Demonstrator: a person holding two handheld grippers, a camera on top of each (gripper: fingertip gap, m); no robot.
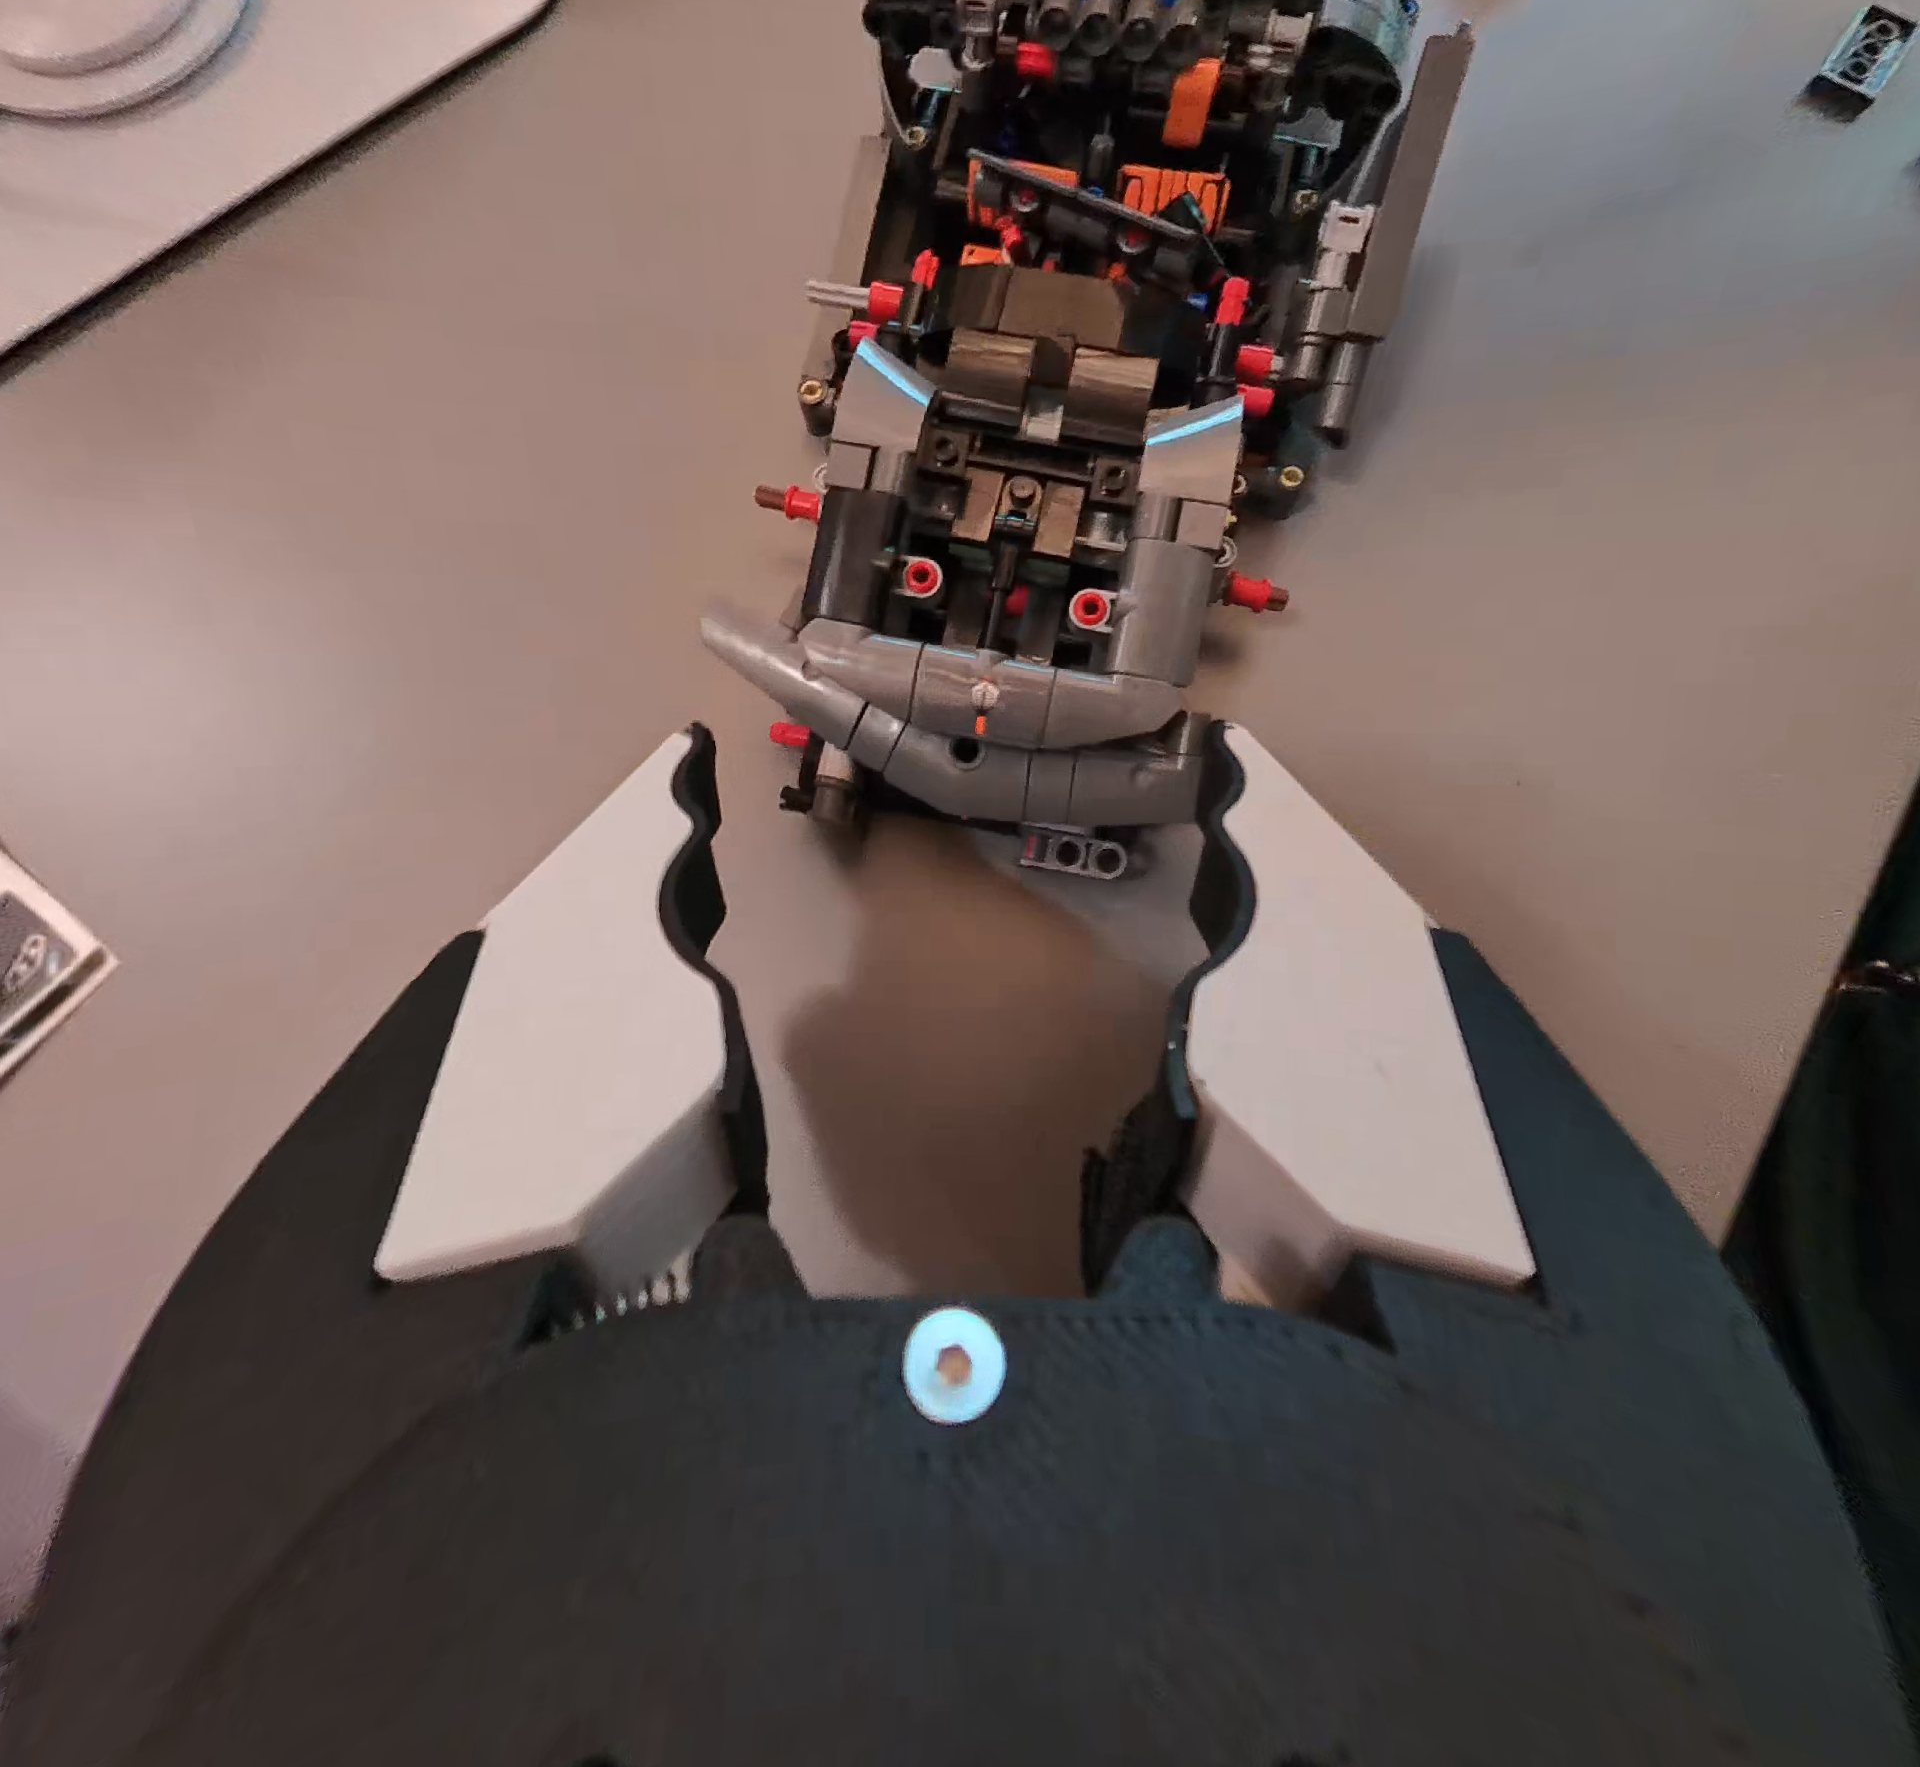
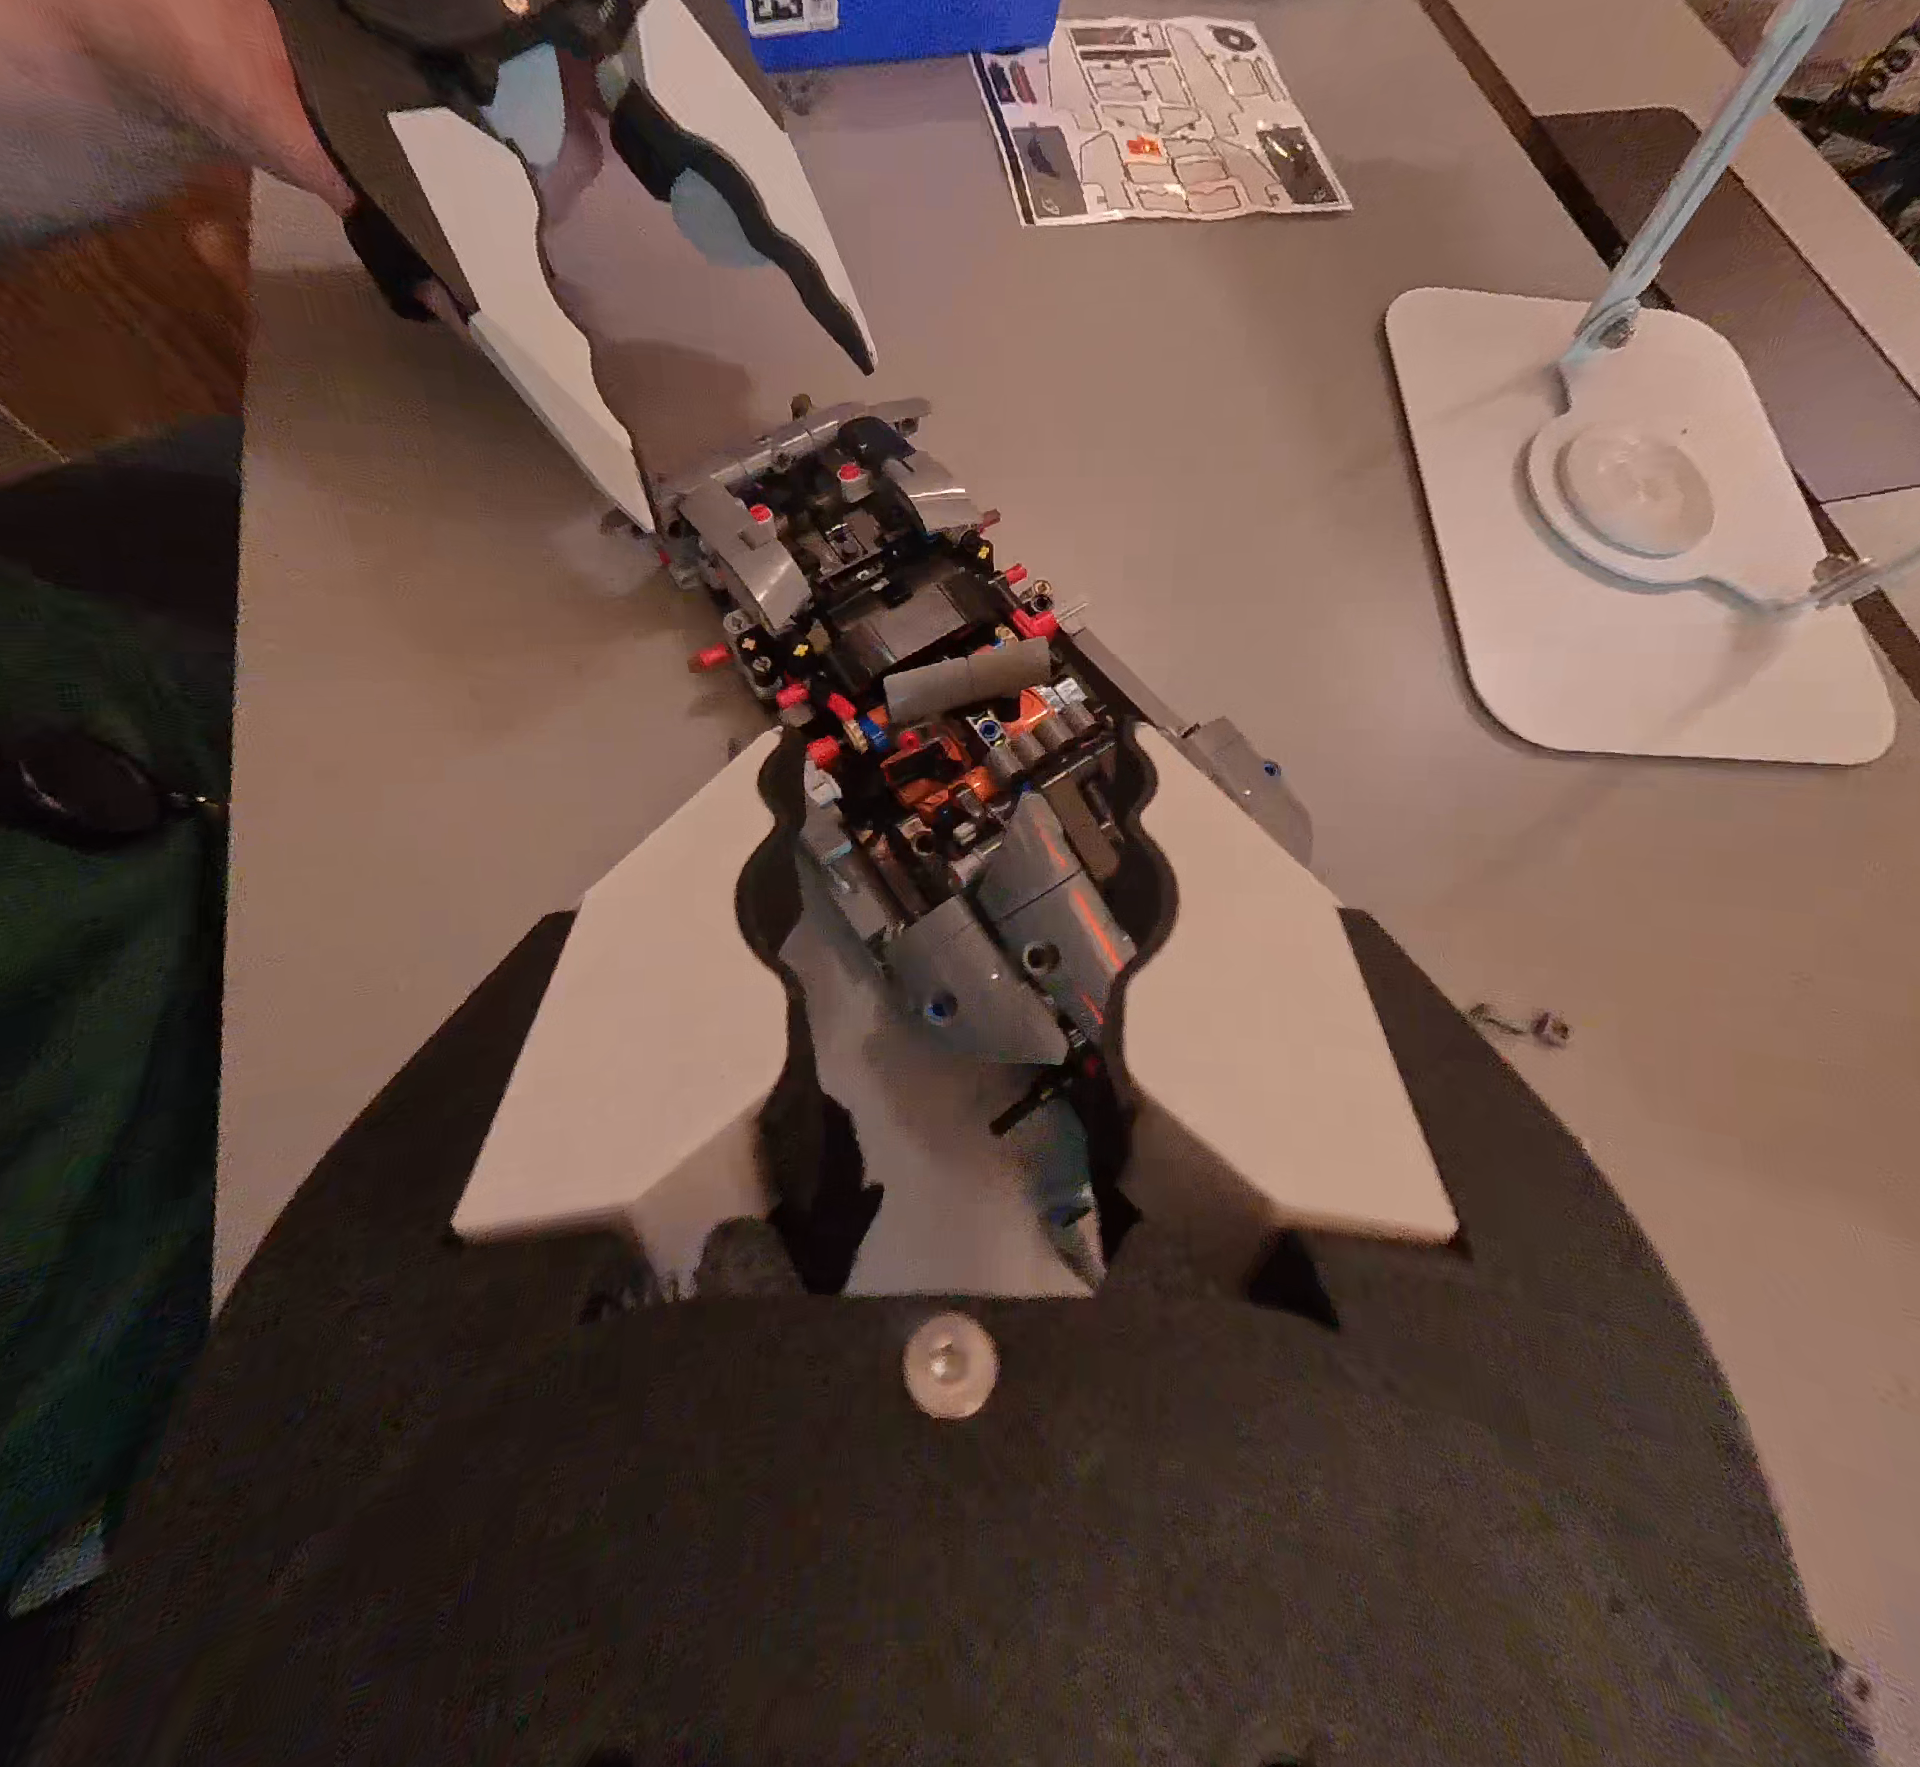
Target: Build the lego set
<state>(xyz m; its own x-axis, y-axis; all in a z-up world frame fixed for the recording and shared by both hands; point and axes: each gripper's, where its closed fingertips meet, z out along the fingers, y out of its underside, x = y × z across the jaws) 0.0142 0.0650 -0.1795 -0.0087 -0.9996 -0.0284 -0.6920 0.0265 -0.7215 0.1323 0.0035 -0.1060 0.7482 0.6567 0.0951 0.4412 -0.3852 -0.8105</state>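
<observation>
1. Looking along your left gripper (image 1: 956, 782), you see its jaws spread wide and empty at the grey nose of the lego car (image 1: 1049, 429) lying on the table (image 1: 416, 574).
2. Your right gripper (image 2: 951, 886) straddles the car's rear (image 2: 997, 938), jaws wide, contact unclear. You seem to be bracing the model; next, close gently on solid panels.

Opposed close downlooks — perhaps shared model (image 1: 1049, 429)
</observation>
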